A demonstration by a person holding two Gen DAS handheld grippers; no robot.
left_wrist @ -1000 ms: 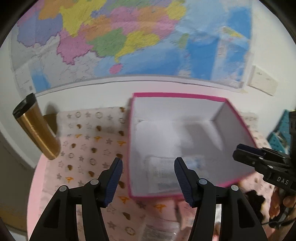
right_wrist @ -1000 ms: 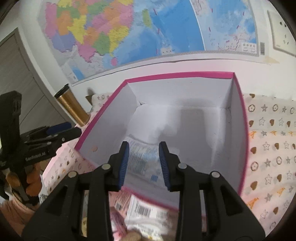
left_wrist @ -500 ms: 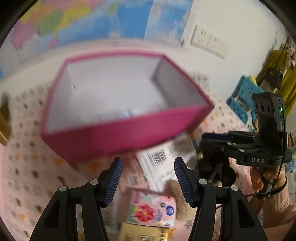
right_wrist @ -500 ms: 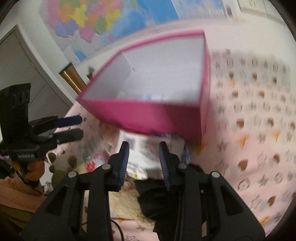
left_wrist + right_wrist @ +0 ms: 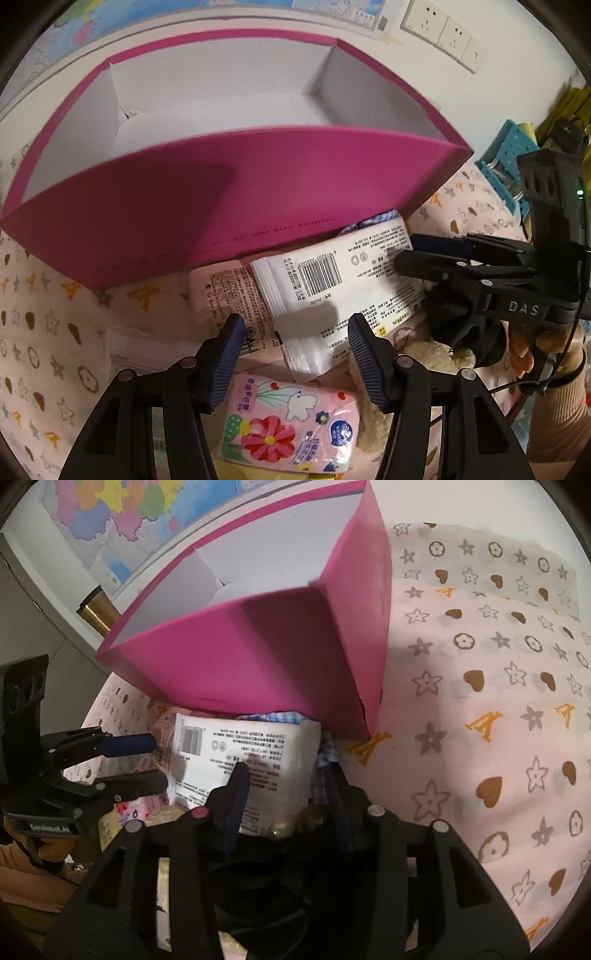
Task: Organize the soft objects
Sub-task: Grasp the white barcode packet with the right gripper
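Observation:
A pink box (image 5: 236, 192) with a white inside stands on the patterned cloth; it also shows in the right wrist view (image 5: 258, 653). In front of it lies a pile of soft packs: a white pack with a barcode (image 5: 343, 280) (image 5: 243, 749), a pink flowered tissue pack (image 5: 291, 424), a pale pink pack (image 5: 229, 291) and a blue checked cloth (image 5: 280, 718). My left gripper (image 5: 295, 354) is open above the pile, over the white pack's near end. My right gripper (image 5: 284, 797) is open, its jaws around the white pack's right end and a dark item below.
A pink cloth with stars and hearts (image 5: 480, 701) covers the table. A gold tumbler (image 5: 98, 609) stands at the back left beside the box. A map and wall sockets (image 5: 443, 29) are behind. A blue crate (image 5: 513, 147) sits off to the right.
Both grippers have dropped from above the box opening to the pile in front of the box. The right gripper's jaws have opened wider, around the white pack.

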